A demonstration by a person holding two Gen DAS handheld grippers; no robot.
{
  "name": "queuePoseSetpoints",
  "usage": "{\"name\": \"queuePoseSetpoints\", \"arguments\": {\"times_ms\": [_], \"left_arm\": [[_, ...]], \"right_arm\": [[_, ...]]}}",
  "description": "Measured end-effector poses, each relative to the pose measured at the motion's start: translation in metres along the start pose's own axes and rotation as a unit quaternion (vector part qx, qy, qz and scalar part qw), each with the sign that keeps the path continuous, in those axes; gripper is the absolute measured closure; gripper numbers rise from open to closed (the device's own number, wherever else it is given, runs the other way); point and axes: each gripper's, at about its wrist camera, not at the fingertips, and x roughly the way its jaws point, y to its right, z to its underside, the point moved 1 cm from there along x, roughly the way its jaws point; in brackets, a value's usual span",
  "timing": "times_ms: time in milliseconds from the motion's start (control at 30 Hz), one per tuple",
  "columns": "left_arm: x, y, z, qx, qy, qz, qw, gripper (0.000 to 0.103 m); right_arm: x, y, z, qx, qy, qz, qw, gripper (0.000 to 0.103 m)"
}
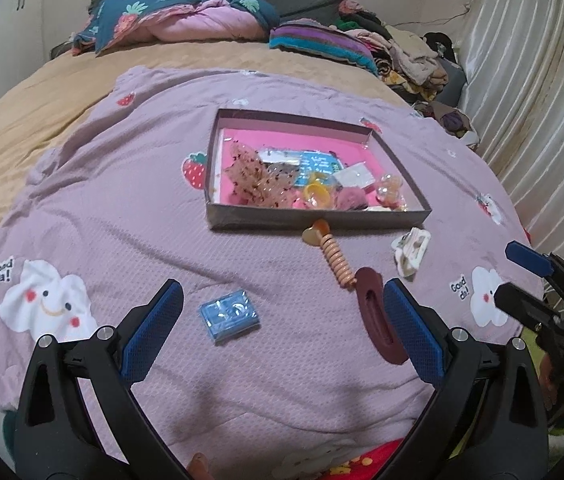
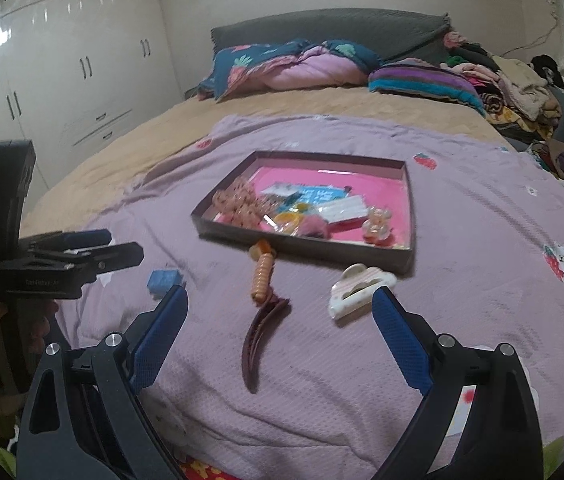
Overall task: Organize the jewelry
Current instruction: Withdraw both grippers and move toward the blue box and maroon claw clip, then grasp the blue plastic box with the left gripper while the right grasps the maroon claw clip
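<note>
We hold two tongs over a lilac blanket (image 1: 130, 208) spread on a bed. Both stand wide, holding nothing.

Farthest left, the left tongs (image 1: 282, 320) hover low over the near part of the blanket. Between their fingers, nearer the left one, lies a small blue box (image 1: 229, 315). A dark red hair clip (image 1: 377, 318) lies just inside their right finger, seemingly touching it. Just beyond it a peach coiled hair tie (image 1: 335, 258) runs up to the near wall of the tray (image 1: 313, 222), its far end touching or nearly so. The tray is shallow with a pink floor and already holds a heap of small pieces. To the right, a white claw clip (image 2: 359, 290) lies near the tray's near right corner, just beyond the right finger of the right tongs (image 2: 280, 316).

The step in hand seems to be gathering the four loose pieces into the tray. We would take the box with the left tongs and the claw clip with the right, each squarely across its short width, and lift clear of the tray wall before letting go.

The blanket is soft and creased, so pressing down may tilt a piece. Open room lies left of the tray. The two tongs are close together, so we should move one at a time.
</note>
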Motion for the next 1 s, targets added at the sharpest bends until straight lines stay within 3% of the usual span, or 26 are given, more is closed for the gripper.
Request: {"name": "queuePoseSetpoints", "arguments": {"times_ms": [1000], "left_arm": [[0.051, -0.047, 0.036, -0.030, -0.055, -0.042, 0.9971, 0.010]], "right_arm": [[0.089, -0.021, 0.038, -0.024, -0.107, -0.012, 0.994, 0.012]]}}
